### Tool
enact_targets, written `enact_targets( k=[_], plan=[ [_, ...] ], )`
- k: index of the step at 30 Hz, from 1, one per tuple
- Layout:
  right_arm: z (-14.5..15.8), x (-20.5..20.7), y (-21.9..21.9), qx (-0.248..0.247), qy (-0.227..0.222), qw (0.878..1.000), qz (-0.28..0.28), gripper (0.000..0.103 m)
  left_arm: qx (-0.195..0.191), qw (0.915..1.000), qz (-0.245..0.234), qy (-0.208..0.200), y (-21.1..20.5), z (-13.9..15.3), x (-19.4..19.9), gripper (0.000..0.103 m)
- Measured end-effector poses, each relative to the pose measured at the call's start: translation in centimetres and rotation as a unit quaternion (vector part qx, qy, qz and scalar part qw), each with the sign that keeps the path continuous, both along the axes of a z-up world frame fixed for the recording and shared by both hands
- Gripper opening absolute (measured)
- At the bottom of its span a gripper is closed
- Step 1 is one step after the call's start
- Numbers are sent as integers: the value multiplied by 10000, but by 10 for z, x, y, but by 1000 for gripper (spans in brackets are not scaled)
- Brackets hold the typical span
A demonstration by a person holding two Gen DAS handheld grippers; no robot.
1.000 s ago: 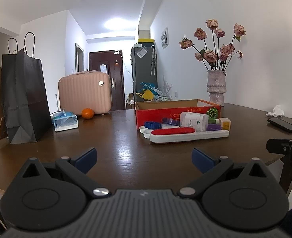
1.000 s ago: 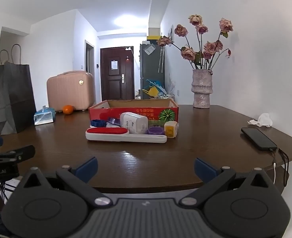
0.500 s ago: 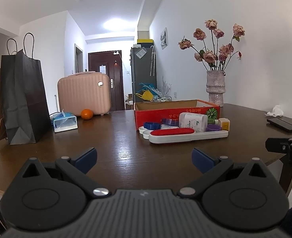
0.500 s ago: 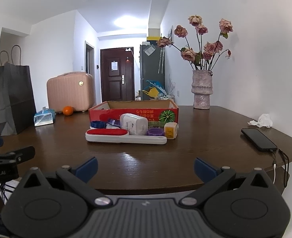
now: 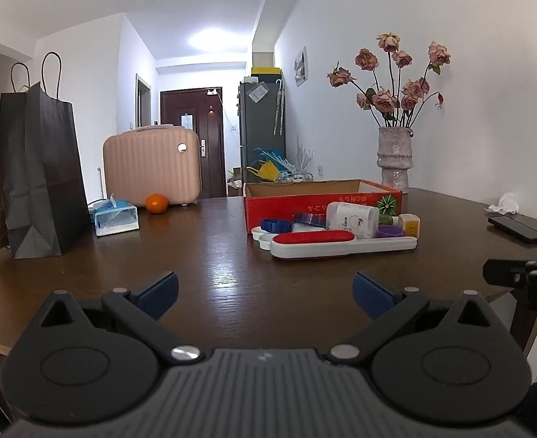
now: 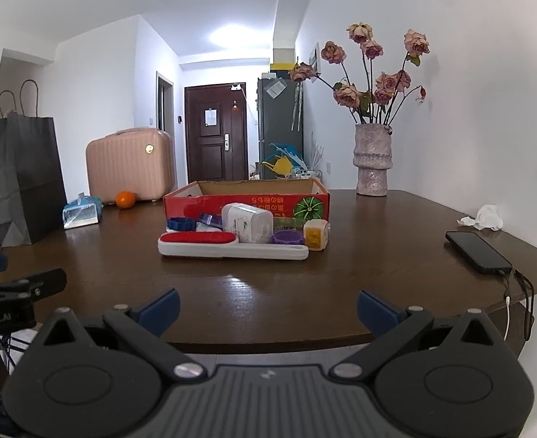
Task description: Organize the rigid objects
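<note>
A red cardboard box [image 5: 305, 207] [image 6: 246, 202] stands mid-table, open on top. In front of it lie a long white case with a red top [image 5: 341, 244] [image 6: 231, 247], a white pack [image 5: 352, 219] [image 6: 248, 224], blue rings [image 5: 275, 225] [image 6: 181, 223], a purple ring [image 5: 389, 232] [image 6: 287, 237] and a small yellow-white cube [image 5: 410, 225] [image 6: 315, 234]. My left gripper [image 5: 264, 290] is open and empty over the table's near edge. My right gripper [image 6: 266, 306] is open and empty, short of the objects.
A black paper bag [image 5: 42, 175], a tissue pack [image 5: 117, 215], an orange [image 5: 156, 203] and a pink case [image 5: 151, 166] stand at the left. A vase of roses [image 6: 372, 160] stands at the back right. A phone with cable [image 6: 478, 252] and a crumpled tissue [image 6: 487, 217] lie at the right edge.
Both grippers have barely shifted; nothing on the table has moved.
</note>
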State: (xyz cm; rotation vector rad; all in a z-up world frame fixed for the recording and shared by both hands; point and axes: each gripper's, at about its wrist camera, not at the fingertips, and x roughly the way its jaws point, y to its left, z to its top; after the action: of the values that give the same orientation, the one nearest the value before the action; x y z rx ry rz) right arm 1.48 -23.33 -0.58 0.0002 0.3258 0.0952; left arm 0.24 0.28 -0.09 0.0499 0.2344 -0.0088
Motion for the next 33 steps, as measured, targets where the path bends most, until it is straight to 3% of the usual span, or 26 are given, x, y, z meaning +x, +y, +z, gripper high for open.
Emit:
enact_targets(
  k=[33],
  plan=[
    [-2,1,3,-55,-37,10000,54,103,41,10000,-1,1,-7,-6,-3,103]
  ],
)
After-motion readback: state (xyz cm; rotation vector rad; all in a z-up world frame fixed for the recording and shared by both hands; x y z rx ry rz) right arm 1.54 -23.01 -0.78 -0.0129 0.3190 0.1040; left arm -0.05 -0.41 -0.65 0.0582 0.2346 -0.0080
